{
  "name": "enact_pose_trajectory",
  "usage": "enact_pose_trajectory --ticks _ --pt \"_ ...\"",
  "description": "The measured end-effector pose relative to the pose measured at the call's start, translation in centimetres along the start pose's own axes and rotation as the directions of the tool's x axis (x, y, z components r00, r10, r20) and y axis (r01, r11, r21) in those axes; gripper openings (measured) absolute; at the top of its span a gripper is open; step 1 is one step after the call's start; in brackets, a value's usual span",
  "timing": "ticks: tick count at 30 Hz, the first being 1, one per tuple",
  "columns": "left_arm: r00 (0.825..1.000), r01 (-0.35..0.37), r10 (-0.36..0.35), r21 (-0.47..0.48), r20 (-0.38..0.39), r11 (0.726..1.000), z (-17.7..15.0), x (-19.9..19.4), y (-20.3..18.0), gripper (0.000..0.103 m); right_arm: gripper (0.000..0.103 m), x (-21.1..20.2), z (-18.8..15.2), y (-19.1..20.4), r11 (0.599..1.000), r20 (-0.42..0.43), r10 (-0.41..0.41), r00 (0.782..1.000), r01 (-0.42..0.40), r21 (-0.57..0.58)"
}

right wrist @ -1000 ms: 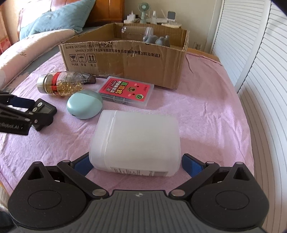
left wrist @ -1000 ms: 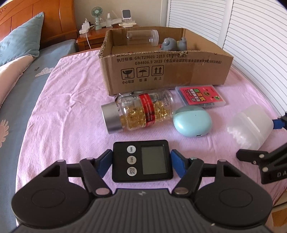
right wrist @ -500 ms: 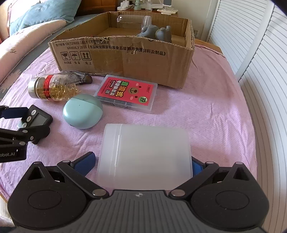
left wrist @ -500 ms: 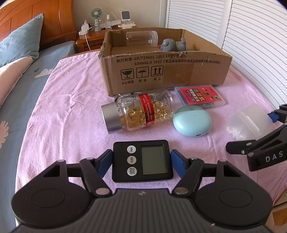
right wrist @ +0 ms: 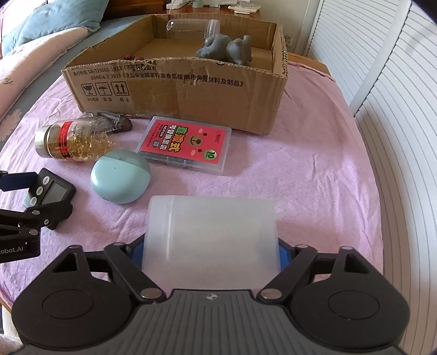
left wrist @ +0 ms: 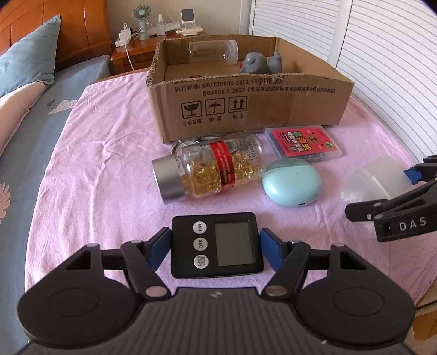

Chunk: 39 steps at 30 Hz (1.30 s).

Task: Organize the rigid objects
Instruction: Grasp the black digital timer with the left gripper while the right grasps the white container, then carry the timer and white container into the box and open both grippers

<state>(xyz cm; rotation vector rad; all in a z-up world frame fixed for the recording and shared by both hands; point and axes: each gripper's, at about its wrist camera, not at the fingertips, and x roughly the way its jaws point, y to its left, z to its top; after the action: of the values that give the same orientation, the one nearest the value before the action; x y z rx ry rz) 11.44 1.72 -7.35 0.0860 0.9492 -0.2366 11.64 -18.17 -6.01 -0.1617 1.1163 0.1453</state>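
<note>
Bed: pink sheet lay sunlit | headboard: orange wood | nightstand: stood beside bed, small fan on top | right: white louvered doors

Black plastic left gripper with round side housings, ribbed grey middle, silver screws; blue fingertip pads; same build on right gripper; white "DAS" lettering along its arm.

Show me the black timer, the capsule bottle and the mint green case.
black timer (left wrist: 217,244), left wrist view, screen.
capsule bottle (left wrist: 210,170), left wrist view, red label.
mint green case (right wrist: 120,180), right wrist view, top shell.
</note>
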Motion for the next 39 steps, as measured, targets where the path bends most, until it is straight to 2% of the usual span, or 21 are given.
enact_pose_trajectory --ticks 4,15,24,33,36,39 --pt "1.000 0.015 -0.014 0.017 -0.009 1.000 0.1 0.0 0.2 0.070 0.086 -0.2 0.0 0.3 1.000 0.003 -0.010 1.000 0.010 -0.027" --pt "0.996 0.080 -0.078 0.081 -0.034 0.993 0.9 -1.8 0.6 0.070 0.086 -2.4 0.0 -0.1 0.997 0.057 0.042 0.997 -0.038 -0.067" --pt "0.994 0.100 -0.104 0.144 0.020 0.985 3.3 -4.7 0.2 0.070 0.086 -4.9 0.7 -0.8 0.994 0.127 0.078 0.989 -0.066 -0.090" --pt "0.984 0.124 -0.142 0.156 0.108 0.980 9.6 -6.0 0.0 0.070 0.086 -7.0 2.9 -1.9 0.993 0.227 0.093 0.969 -0.073 -0.096" --pt "0.981 0.099 -0.124 0.164 0.147 0.981 12.3 -5.3 0.0 0.070 0.086 -7.4 3.8 -2.3 0.993 0.257 0.100 0.961 -0.079 -0.091" --pt "0.984 0.077 -0.101 0.160 0.147 0.984 15.1 -3.3 0.1 0.070 0.086 -7.6 4.7 -2.8 0.993 0.279 0.103 0.955 -0.082 -0.084"
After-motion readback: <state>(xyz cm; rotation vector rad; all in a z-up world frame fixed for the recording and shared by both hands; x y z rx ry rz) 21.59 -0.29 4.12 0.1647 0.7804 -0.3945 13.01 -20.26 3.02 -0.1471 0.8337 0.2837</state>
